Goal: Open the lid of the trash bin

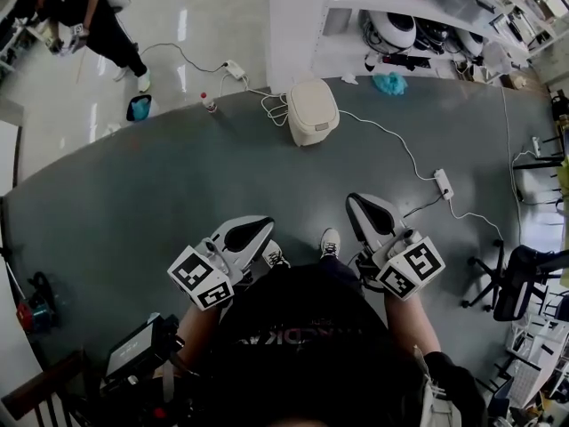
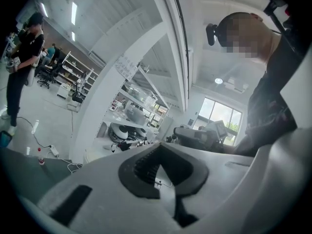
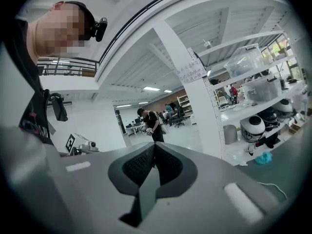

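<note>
The beige trash bin stands on the grey floor mat ahead of me, its lid down. Both grippers are held near my waist, well short of the bin and tilted upward. My left gripper is shut, its jaws meeting at the tips with nothing between them. My right gripper is likewise shut and empty. The bin does not show in either gripper view; those show ceiling, shelves and my upper body.
A white pillar and shelving rise just behind the bin. White cables and a power strip cross the mat to the right. A small bottle and blue bag lie at far left near a person. An office chair stands right.
</note>
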Available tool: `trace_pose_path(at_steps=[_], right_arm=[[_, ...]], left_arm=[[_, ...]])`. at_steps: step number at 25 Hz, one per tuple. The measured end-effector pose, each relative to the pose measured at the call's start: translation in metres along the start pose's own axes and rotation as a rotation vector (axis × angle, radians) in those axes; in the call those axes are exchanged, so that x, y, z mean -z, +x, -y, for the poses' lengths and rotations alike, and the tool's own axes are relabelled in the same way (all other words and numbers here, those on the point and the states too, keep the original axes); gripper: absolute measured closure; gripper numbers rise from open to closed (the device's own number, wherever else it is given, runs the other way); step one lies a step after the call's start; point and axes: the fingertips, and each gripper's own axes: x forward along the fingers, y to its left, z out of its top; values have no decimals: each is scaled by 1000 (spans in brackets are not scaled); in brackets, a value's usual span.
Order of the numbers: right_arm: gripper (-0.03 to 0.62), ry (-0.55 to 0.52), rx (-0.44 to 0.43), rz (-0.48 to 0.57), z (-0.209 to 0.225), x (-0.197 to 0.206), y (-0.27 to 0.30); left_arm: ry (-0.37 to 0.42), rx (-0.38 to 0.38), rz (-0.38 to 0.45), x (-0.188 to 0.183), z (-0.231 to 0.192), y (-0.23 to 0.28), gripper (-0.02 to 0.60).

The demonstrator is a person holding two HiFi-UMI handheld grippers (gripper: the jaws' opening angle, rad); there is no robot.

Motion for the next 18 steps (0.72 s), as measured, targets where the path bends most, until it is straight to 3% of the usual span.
trace_pose_path(at_steps=[8, 18], right_arm=[[586, -16, 46, 15, 4, -1, 13], [586, -10, 3, -4, 75, -16, 56]], left_arm=[[46, -8, -27, 5, -12, -17, 580], [30, -101, 4, -9, -45, 20, 580]])
